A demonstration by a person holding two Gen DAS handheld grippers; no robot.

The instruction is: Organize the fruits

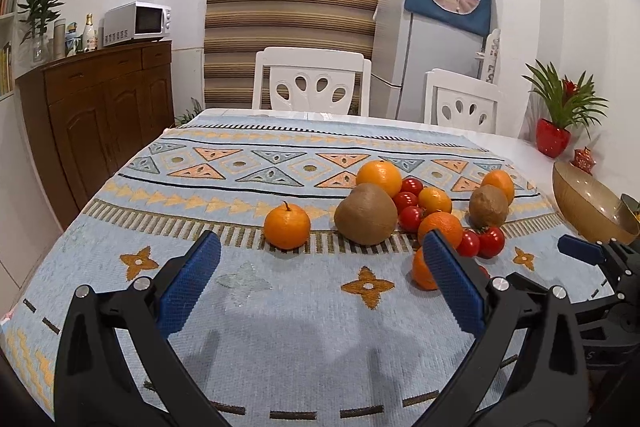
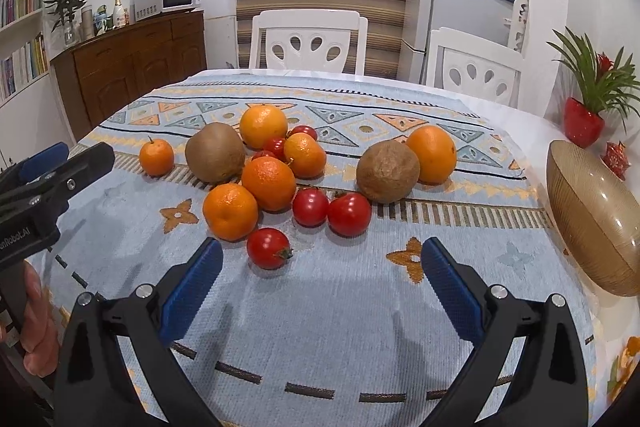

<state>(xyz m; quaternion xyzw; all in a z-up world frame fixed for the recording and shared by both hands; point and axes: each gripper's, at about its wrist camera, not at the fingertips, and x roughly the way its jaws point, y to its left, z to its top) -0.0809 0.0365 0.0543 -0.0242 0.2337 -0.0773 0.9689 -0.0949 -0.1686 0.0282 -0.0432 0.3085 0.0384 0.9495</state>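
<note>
Right wrist view, from left to right: a hand (image 2: pixel 36 331) holds the left gripper (image 2: pixel 60 157) at the frame's left edge, and from here I cannot tell how its jaws stand. Beyond it, on the patterned tablecloth (image 2: pixel 320 339), a small orange (image 2: pixel 156 157) sits alone, just beside a brown kiwi (image 2: pixel 215 152). Next comes a tight cluster of oranges (image 2: pixel 268 183) and red tomatoes (image 2: pixel 310 207), several touching one another. One tomato (image 2: pixel 268 248) lies apart at the near edge of the cluster, just ahead of the right gripper (image 2: pixel 322 255), whose blue-padded fingers (image 2: pixel 192 291) are spread wide with nothing between them. Farther right, a second kiwi (image 2: pixel 387 171) touches another orange (image 2: pixel 431 154). A ribbed golden bowl (image 2: pixel 592 219) stands at the table's right side, with a red potted plant (image 2: pixel 588 107) behind it.

Left wrist view: the left gripper (image 1: pixel 320 247) hovers above the cloth, jaws wide apart and holding nothing, with the lone small orange (image 1: pixel 287 225) and the large kiwi (image 1: pixel 366 214) just ahead.
</note>
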